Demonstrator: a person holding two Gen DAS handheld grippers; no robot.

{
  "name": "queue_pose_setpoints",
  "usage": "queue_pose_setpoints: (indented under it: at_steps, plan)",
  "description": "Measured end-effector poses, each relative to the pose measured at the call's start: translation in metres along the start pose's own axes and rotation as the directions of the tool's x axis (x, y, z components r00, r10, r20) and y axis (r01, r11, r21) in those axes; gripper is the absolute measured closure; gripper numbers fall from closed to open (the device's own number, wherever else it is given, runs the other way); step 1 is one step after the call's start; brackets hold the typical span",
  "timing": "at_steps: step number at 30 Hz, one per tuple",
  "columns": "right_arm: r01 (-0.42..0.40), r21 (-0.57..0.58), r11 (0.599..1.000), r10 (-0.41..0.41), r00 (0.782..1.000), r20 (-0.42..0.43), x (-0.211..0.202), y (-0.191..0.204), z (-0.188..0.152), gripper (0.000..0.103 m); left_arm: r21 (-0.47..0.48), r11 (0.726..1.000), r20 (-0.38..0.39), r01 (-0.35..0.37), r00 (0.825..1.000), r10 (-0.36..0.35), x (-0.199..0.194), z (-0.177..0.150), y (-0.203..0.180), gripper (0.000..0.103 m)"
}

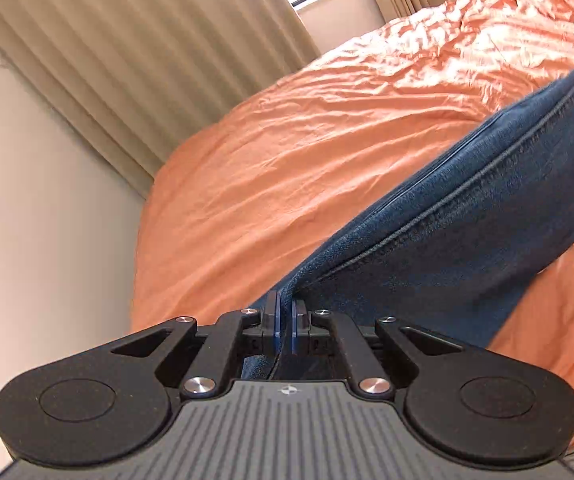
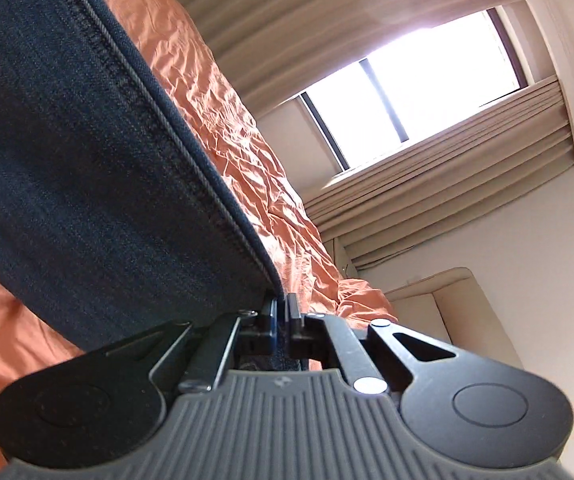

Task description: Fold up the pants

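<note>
Dark blue denim pants (image 1: 467, 216) stretch up and to the right over an orange bedsheet (image 1: 307, 160). My left gripper (image 1: 286, 312) is shut on an edge of the pants, with the denim pinched between its blue pads. In the right wrist view the pants (image 2: 87, 160) fill the left side, a stitched seam running down to my right gripper (image 2: 283, 308), which is shut on the fabric. The pants hang taut and lifted above the orange bedsheet (image 2: 247, 168). The rest of the pants is out of view.
Beige curtains (image 1: 147, 60) and a bright window (image 2: 415, 96) stand behind the bed. A pale wall (image 1: 27, 220) borders the bed's left side. A cream armchair (image 2: 459, 312) stands by the bed's far corner.
</note>
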State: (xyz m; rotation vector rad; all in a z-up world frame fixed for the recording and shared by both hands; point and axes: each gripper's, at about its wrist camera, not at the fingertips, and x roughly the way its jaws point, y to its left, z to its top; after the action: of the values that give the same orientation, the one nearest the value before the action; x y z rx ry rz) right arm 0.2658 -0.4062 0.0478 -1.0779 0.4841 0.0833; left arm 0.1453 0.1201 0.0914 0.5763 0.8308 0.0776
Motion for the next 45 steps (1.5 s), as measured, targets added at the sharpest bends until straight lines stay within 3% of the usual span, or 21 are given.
queue_pose_setpoints:
  at_steps: [9, 13, 19, 23, 26, 33, 40, 43, 44, 45]
  plan:
    - [-0.082, -0.141, 0.987, 0.065, 0.991, -0.120, 0.157, 0.065, 0.060, 0.103, 0.048, 0.997, -0.130, 0.059, 0.990, -0.052, 0.166, 0.049, -0.001, 0.098]
    - [-0.124, -0.205, 0.971, 0.092, 0.983, -0.158, 0.222, 0.105, 0.065, 0.103, 0.039, 0.995, -0.201, 0.097, 0.976, -0.087, 0.240, 0.051, -0.010, 0.098]
    - [-0.178, -0.236, 0.955, 0.132, 0.972, -0.196, 0.280, 0.142, 0.068, 0.103, 0.021, 0.990, -0.267, 0.143, 0.955, -0.132, 0.309, 0.042, -0.022, 0.098]
    - [-0.204, -0.241, 0.949, 0.153, 0.965, -0.215, 0.291, 0.160, 0.063, 0.103, 0.009, 0.988, -0.268, 0.154, 0.952, -0.146, 0.323, 0.030, -0.026, 0.098]
    - [-0.188, -0.240, 0.952, 0.137, 0.967, -0.214, 0.279, 0.167, 0.056, 0.103, -0.011, 0.991, -0.237, 0.133, 0.962, -0.132, 0.318, 0.026, -0.026, 0.098]
    - [-0.134, -0.208, 0.969, 0.096, 0.978, -0.183, 0.245, 0.135, 0.054, 0.103, -0.032, 0.998, -0.096, 0.056, 0.994, -0.059, 0.246, 0.037, -0.009, 0.099]
    - [-0.117, -0.204, 0.972, 0.073, 0.974, -0.213, 0.255, 0.148, 0.057, 0.103, -0.035, 0.998, -0.138, 0.055, 0.989, -0.059, 0.272, 0.041, -0.017, 0.096]
    - [-0.112, -0.167, 0.980, 0.072, 0.971, -0.228, 0.255, 0.146, 0.059, 0.101, -0.063, 0.997, -0.110, -0.033, 0.994, 0.026, 0.278, 0.036, -0.017, 0.084]
    - [-0.107, -0.149, 0.983, 0.070, 0.970, -0.233, 0.254, 0.144, 0.060, 0.083, -0.063, 0.997, -0.108, -0.042, 0.994, 0.035, 0.278, 0.036, -0.016, 0.077]
    - [-0.099, -0.126, 0.987, 0.068, 0.971, -0.229, 0.253, 0.140, 0.061, 0.074, -0.068, 0.997, -0.106, -0.026, 0.994, 0.019, 0.276, 0.037, -0.015, 0.052]
